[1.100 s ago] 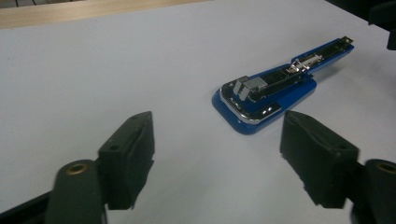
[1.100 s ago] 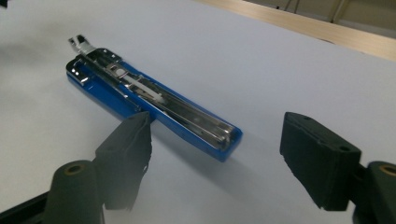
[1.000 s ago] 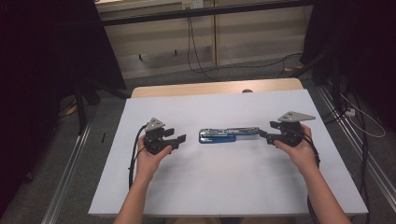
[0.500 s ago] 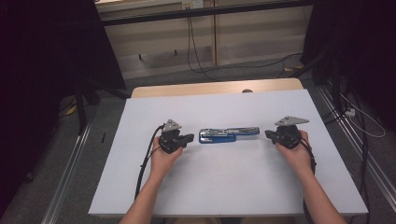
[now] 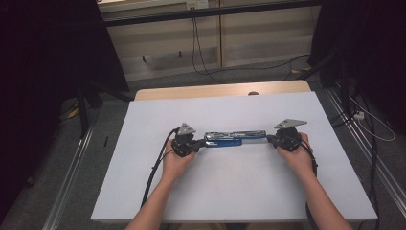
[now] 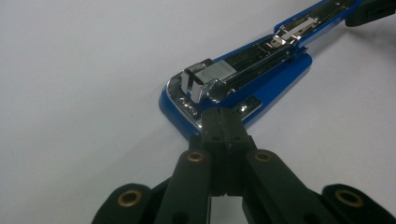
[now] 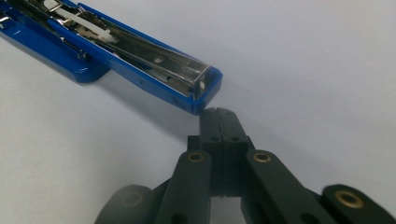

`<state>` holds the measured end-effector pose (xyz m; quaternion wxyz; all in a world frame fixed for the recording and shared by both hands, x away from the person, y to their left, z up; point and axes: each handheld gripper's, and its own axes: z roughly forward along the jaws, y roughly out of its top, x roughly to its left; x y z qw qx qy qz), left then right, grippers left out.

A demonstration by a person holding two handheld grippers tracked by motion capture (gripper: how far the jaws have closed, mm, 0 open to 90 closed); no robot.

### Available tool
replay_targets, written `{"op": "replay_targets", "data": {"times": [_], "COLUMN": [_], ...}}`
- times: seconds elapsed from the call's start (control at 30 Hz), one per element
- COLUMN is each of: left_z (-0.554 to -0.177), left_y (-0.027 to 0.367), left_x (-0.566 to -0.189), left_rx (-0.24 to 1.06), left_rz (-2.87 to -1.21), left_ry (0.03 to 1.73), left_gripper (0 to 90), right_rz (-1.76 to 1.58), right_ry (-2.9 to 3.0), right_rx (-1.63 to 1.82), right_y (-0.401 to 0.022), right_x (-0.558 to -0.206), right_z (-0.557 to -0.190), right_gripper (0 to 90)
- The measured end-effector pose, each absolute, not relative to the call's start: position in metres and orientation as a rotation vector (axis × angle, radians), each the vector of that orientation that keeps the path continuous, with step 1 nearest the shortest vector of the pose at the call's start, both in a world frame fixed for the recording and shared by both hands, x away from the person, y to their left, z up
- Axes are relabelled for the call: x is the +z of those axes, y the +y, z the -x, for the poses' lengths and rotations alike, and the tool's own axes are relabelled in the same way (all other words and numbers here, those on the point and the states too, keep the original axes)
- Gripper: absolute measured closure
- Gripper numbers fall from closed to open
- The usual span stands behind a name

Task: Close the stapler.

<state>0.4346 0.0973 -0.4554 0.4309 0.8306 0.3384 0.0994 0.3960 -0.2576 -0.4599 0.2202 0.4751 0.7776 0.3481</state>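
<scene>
Your blue stapler lies flung open on the white tabletop, a little above the middle of the high view, with its long axis running straight left to right across the frame. You have one hand-held gripper at each end of that line. The left hand-held gripper has its jaws pressed together on nothing, and in its own view the tips sit against the rounded blue base end of the stapler. The right hand-held gripper is likewise closed and empty; in its own view its tips sit just short of the square end of the opened arm, whether touching I cannot tell. Both are about equally near, so any push runs along the stapler's length, toward frame centre.
</scene>
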Motion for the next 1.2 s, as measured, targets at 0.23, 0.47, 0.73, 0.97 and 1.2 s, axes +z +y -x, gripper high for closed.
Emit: {"op": "replay_targets", "data": {"times": [0.23,0.47,0.73,0.97,1.2], "left_z": [-0.434,-0.432,-0.432,-0.433,-0.433], "left_y": [0.091,0.088,0.088,0.090,0.092], "left_x": [-0.458,-0.459,-0.459,-0.459,-0.458], "left_rx": [0.245,0.247,0.240,0.237,0.238], "left_rz": [-2.089,-2.095,-2.091,-2.101,-2.090], "left_ry": [0.830,0.822,0.826,0.824,0.832], "left_gripper": [90.0,90.0,90.0,90.0,90.0], "right_rz": [-1.289,-1.264,-1.242,-1.207,-1.190], "right_ry": [2.202,2.187,2.178,2.183,2.207], "right_rx": [0.969,0.991,1.057,1.090,1.105], "right_y": [-0.256,-0.250,-0.247,-0.240,-0.235], "right_x": [-0.460,-0.457,-0.454,-0.452,-0.453], "right_z": [-0.396,-0.397,-0.397,-0.398,-0.397], "right_gripper": [90.0,90.0,90.0,90.0,88.9]}}
